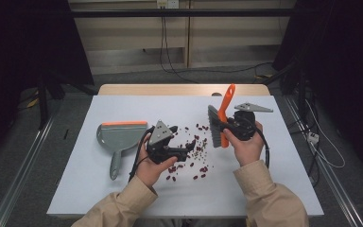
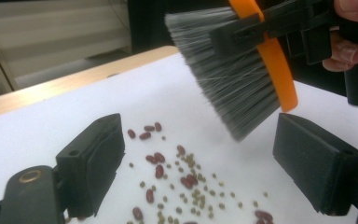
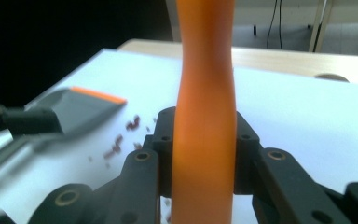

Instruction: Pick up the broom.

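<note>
We see the white worktop (image 1: 123, 189) first, with the grey dustpan (image 1: 121, 137) lying flat at nine o'clock of the spill, untouched. Our right tongs (image 1: 228, 126) are clamped on the orange handle of the brush (image 1: 216, 125), lifted clear at three o'clock of the spill with bristles facing it. Our left tongs (image 1: 182, 151) stand apart, holding nothing, just over the scattered beans (image 1: 194, 156). We judge sweeping has barely begun: all beans remain loose, and the pan is not yet picked up.

- Brush handle (image 3: 205, 140): both ends cut off by the right gripper view's frame.
- Dustpan (image 3: 70, 109): blurred there.
- Smaller green beans (image 2: 196, 193): indistinguishable in high view.
</note>
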{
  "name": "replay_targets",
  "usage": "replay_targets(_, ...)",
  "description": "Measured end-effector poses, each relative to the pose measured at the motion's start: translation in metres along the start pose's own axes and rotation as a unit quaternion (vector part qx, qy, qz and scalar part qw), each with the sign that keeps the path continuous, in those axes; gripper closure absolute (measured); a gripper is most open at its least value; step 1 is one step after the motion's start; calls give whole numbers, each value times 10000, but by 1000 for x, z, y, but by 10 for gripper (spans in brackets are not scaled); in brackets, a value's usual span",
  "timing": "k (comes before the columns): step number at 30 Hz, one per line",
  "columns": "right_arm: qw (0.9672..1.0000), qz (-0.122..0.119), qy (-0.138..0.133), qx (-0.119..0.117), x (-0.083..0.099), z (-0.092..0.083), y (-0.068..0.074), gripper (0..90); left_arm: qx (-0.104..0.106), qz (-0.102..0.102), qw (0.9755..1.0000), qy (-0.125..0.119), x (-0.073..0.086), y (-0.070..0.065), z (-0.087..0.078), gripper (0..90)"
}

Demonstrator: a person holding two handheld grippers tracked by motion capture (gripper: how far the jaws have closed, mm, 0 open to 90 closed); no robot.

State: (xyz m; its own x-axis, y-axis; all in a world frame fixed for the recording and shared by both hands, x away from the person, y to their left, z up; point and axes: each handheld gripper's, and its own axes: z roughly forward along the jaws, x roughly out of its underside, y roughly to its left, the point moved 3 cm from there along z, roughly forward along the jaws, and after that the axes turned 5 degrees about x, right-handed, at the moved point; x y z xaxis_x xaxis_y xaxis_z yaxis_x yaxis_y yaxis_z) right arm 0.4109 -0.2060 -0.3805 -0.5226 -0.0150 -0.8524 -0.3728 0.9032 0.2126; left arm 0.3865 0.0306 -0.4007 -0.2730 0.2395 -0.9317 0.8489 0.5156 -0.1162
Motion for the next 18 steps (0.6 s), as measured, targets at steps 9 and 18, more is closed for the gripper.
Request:
replay_targets(9,9986,-156,480,169,8,-8,-23,708,160,-105,9998,17,4,15,-22,99)
replay_targets(18,9929,-350,1061,408,14,-10,-40,708,61,-161,9999,-5,8,35,-51,70)
